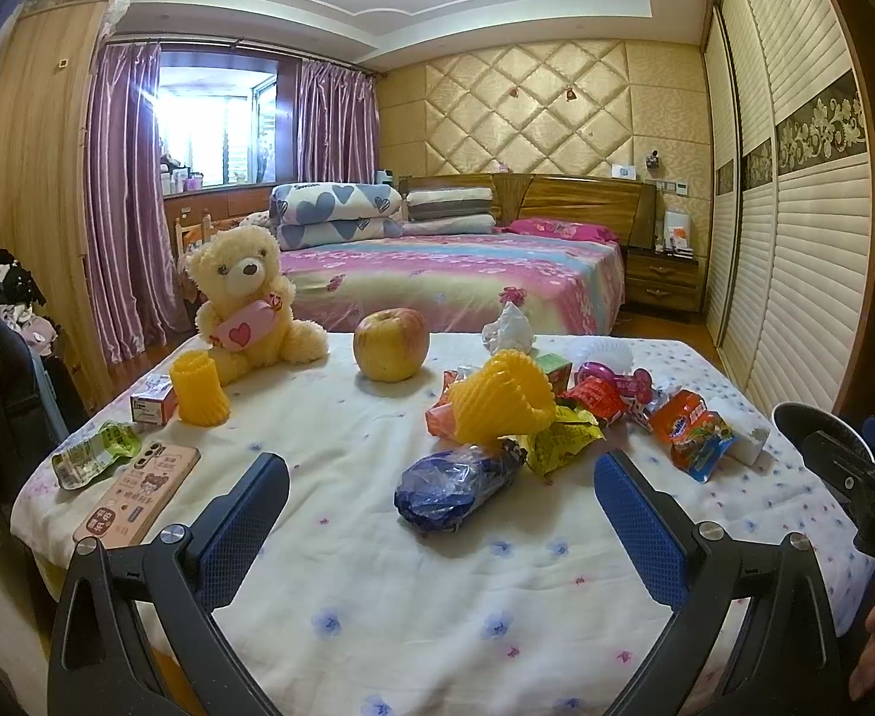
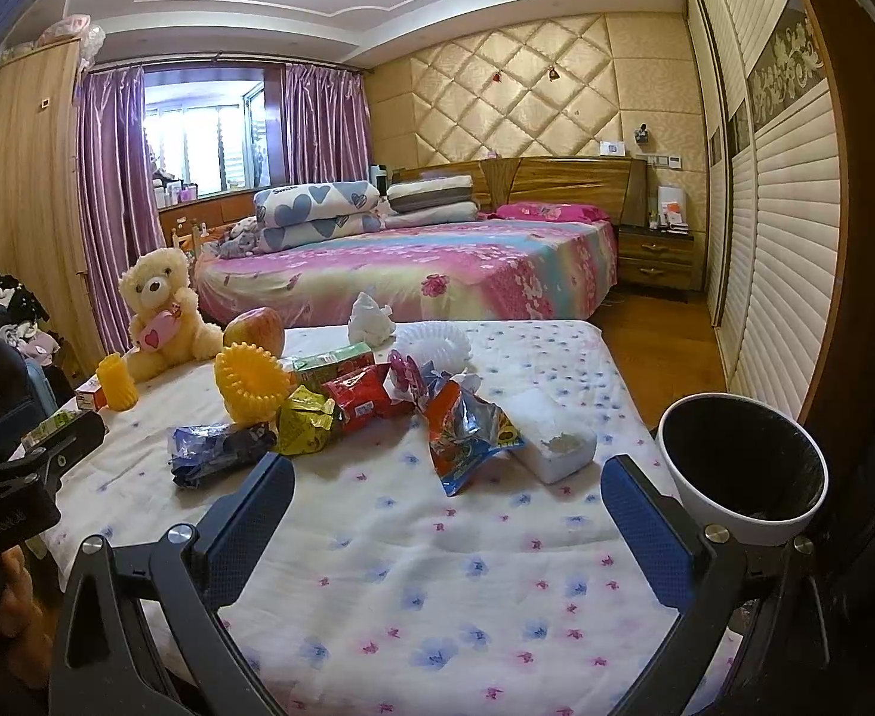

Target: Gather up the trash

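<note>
Left gripper [image 1: 440, 480]: I hold it with jaws spread wide and nothing between them, low over the flowered cloth [image 1: 378, 585], lined up on the blue wrapper [image 1: 458, 486].
Right gripper [image 2: 446, 486]: also wide apart and empty, facing the orange-and-blue packet [image 2: 467, 435] and the white foam block [image 2: 557, 441].
Trash: a loose pile mid-table, with wrappers, a yellow foam net [image 1: 500, 397] and a crumpled tissue [image 1: 509, 328]; a green packet [image 1: 88, 456] lies apart on my left.
Bin [image 2: 742, 465]: white, dark inside, at the table's right edge, just beside my right gripper.
Not trash, I judge: apple [image 1: 391, 344], teddy bear [image 1: 246, 298], phone [image 1: 139, 492].
How I would go: take the nearest piece first, pinch it across its bulk so the film does not slip, lift clear of the pile, and carry it over the bin's rim before letting go.
</note>
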A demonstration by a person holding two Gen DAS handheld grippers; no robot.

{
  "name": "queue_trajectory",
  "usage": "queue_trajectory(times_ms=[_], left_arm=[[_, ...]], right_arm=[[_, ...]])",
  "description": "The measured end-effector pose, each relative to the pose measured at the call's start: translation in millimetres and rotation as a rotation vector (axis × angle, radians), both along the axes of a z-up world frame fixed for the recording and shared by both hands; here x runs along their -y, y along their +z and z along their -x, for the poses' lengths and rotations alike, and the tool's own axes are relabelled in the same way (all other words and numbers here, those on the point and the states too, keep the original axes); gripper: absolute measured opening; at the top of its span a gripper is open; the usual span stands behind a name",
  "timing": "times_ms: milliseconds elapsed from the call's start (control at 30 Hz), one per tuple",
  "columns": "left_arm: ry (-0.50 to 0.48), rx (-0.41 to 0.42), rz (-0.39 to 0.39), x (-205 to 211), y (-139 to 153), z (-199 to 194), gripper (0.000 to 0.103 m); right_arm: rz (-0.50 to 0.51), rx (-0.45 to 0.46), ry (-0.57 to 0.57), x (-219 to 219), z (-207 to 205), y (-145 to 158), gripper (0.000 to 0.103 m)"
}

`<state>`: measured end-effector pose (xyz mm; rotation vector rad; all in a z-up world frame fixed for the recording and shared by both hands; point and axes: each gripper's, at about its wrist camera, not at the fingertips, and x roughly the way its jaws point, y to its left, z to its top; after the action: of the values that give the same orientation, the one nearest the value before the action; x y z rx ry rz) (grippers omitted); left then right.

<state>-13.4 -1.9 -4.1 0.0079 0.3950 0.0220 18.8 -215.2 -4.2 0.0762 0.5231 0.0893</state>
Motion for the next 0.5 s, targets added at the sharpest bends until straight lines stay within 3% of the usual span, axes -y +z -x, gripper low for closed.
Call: queue_trajectory(times_ms=[500], left_arm=[[-0.002,-0.001,0.003,-0.1,-0.7,-3.5,0.102]], right_arm=[[-0.004,0.001,0.0,0.4,-1.0,3.4,0.103]])
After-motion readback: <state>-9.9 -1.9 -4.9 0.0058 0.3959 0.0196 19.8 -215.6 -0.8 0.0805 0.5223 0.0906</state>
